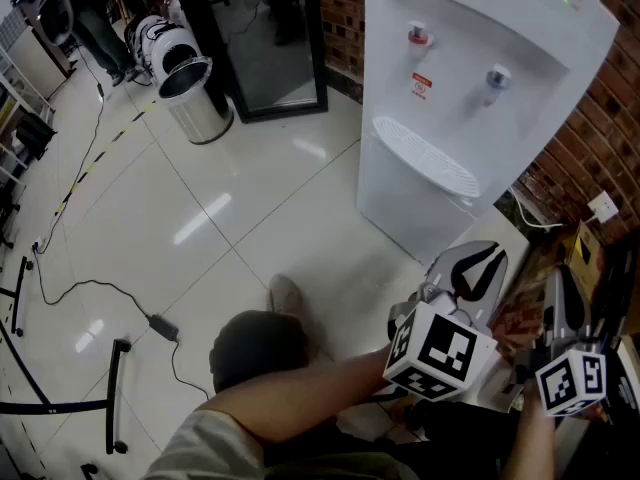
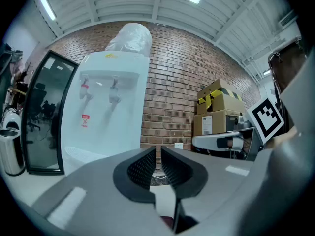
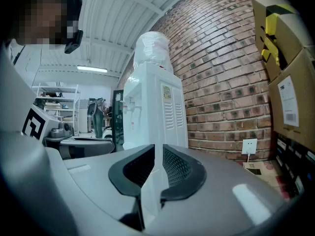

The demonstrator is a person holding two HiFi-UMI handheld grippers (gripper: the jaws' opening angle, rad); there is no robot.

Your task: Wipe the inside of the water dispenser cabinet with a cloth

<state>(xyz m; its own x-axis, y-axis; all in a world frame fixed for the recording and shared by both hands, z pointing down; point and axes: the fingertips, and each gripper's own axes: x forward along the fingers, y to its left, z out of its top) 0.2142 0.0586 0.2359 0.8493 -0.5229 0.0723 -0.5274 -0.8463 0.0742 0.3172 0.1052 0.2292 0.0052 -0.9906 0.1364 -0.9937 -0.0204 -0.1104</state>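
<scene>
White plastic water dispenser stands on the pale glossy tiled floor against the red brick wall, ahead of us and apart from both tools. Our left gripper has its jaws all but closed, only a slit between the pads, gripping nothing. Our right gripper shows a narrow gap, also empty.

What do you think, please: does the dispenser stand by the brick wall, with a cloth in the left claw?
No cloth: the left gripper view shows the left claw empty. The dispenser does stand by the brick wall.
</scene>
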